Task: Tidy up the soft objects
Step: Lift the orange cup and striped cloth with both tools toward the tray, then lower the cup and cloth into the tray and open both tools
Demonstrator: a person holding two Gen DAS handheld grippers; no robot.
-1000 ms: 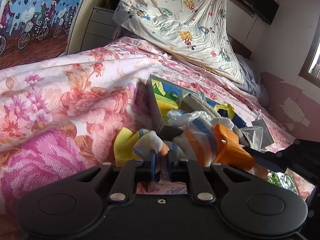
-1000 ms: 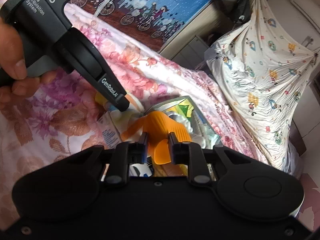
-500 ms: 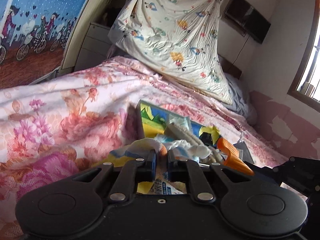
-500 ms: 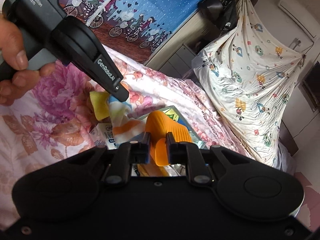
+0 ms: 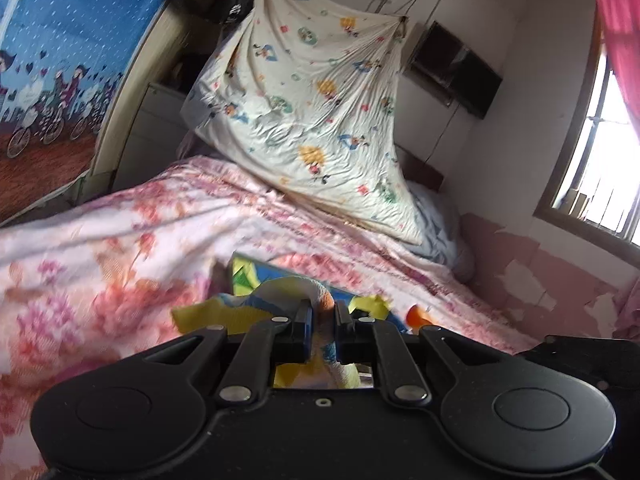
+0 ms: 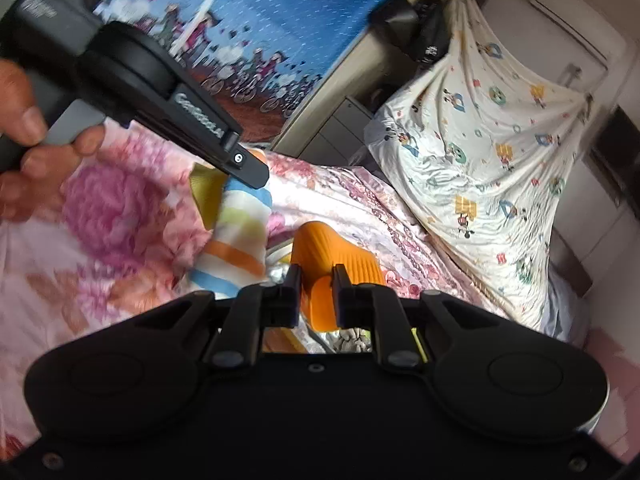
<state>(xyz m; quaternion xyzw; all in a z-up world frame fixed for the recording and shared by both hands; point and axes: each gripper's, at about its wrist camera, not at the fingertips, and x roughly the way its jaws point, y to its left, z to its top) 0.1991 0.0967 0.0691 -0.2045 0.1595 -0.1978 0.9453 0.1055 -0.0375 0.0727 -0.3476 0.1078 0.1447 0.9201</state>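
Observation:
My left gripper [image 5: 321, 316] is shut on a striped white, orange and blue sock [image 5: 294, 290] and holds it up over the bed; in the right wrist view the sock [image 6: 240, 236] hangs from the left gripper [image 6: 240, 162] with a yellow cloth [image 6: 206, 194] behind it. My right gripper [image 6: 316, 284] is shut on an orange ribbed sock [image 6: 336, 256], lifted above the box. The colourful box [image 5: 256, 272] lies on the floral bedspread [image 5: 120, 240], mostly hidden behind the left gripper.
A cartoon-print sheet [image 5: 312, 120] hangs at the head of the bed. A blue curtain with bicycles [image 5: 52, 60] is at the left, a window [image 5: 600, 168] at the right. A grey pillow [image 5: 440, 228] lies by the pink wall.
Both grippers have risen from the box, each lifting its sock. The striped sock now hangs free in the air, and the box has dropped low in both views.

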